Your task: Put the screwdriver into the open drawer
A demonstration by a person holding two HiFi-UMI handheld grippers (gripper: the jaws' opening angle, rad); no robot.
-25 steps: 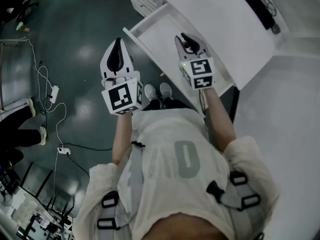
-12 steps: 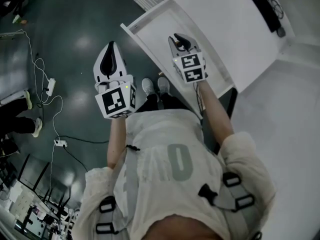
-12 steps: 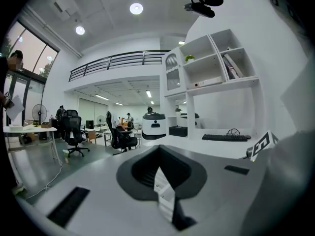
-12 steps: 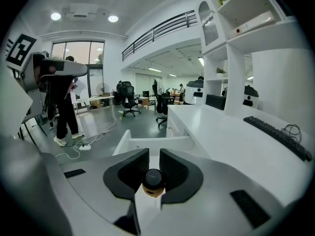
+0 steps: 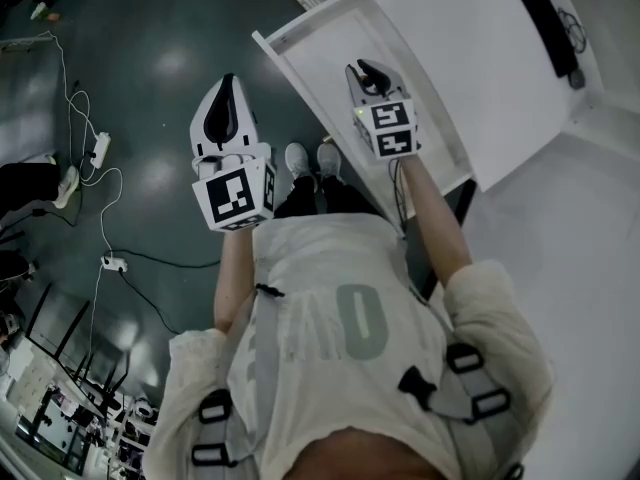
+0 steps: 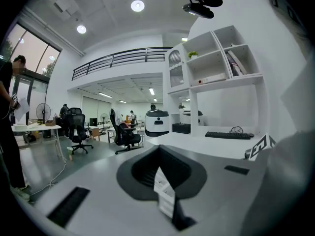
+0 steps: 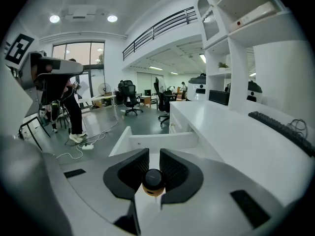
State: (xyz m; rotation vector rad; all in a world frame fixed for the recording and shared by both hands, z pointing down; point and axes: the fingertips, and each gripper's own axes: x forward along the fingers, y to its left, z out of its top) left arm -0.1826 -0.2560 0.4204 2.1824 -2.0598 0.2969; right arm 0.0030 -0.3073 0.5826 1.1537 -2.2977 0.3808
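My right gripper (image 5: 366, 69) hangs over the open white drawer (image 5: 291, 34), shut on the screwdriver. In the right gripper view the screwdriver's (image 7: 154, 180) black cap and orange handle end sit clamped between the dark pads (image 7: 130, 168), pointing down toward the drawer's (image 7: 162, 140) white interior. The right gripper (image 7: 153, 154) is just inside the drawer's front wall. My left gripper (image 5: 227, 86) is held over the dark floor to the left of the drawer, jaws together and nothing in them. In the left gripper view that gripper (image 6: 158, 149) points out at the room.
The white desk top (image 5: 470, 58) runs to the right of the drawer with a black keyboard (image 5: 545, 18) at its far edge. Cables and a power strip (image 5: 100, 158) lie on the floor at left. My shoes (image 5: 310, 158) stand beside the drawer front. A person (image 7: 69, 107) stands farther off.
The right gripper stays over the drawer with the screwdriver in it, moved only slightly. The left gripper has hardly moved.
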